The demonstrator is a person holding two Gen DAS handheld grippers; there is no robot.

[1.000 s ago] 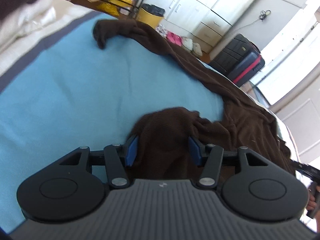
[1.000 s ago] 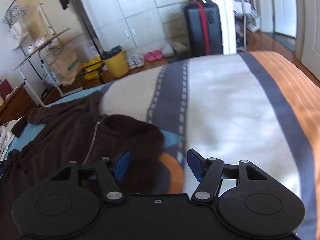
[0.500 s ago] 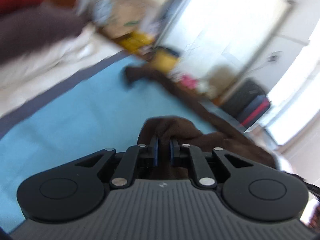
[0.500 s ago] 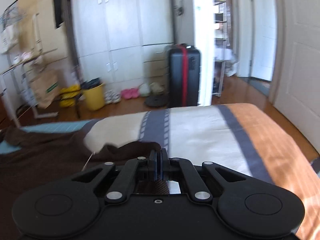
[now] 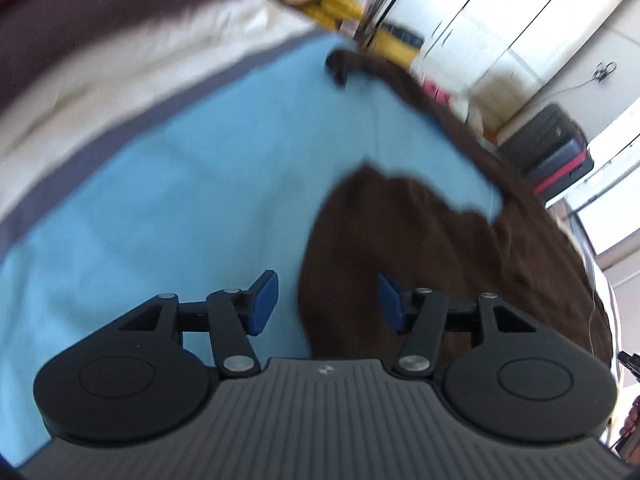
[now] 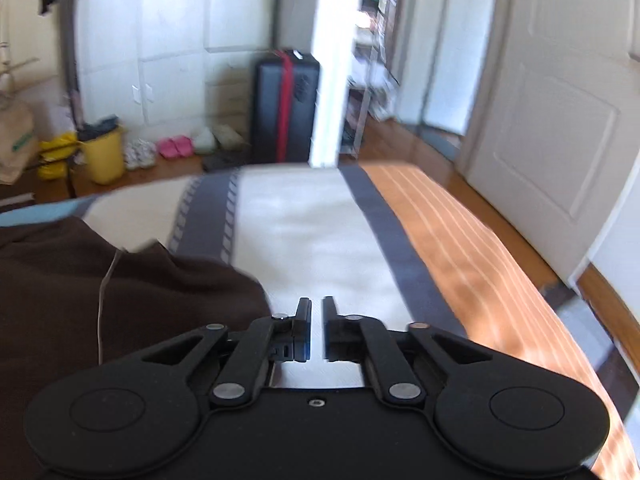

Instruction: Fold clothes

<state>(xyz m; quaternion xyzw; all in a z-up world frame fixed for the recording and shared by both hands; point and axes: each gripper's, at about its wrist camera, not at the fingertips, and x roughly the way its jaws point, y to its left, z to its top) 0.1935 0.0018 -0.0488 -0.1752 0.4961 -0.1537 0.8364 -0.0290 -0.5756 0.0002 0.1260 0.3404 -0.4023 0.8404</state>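
Note:
A dark brown garment [image 5: 420,240] lies spread on the light blue blanket [image 5: 180,184], one sleeve trailing to the far edge. My left gripper [image 5: 326,304] hovers just over its near fold, open wide, blue pads [image 5: 264,300] clear of the cloth. In the right wrist view the same brown garment [image 6: 140,288], with a pale drawstring [image 6: 106,280], lies to the left of my right gripper [image 6: 318,328]. Its fingers stand a narrow gap apart with nothing between them; white bedspread shows through the gap.
The bedspread [image 6: 320,232] has white, grey and orange stripes. Piled bedding [image 5: 100,40] sits at the bed's far left. Beyond the bed are a black suitcase [image 6: 284,108], a yellow bin [image 6: 104,154], shoes, white cupboards and a white door [image 6: 552,128].
Half a second ago both grippers were shut on lifted folds of the brown garment. Both have let go: the left has opened wide, the right slightly, and the cloth lies on the bed.

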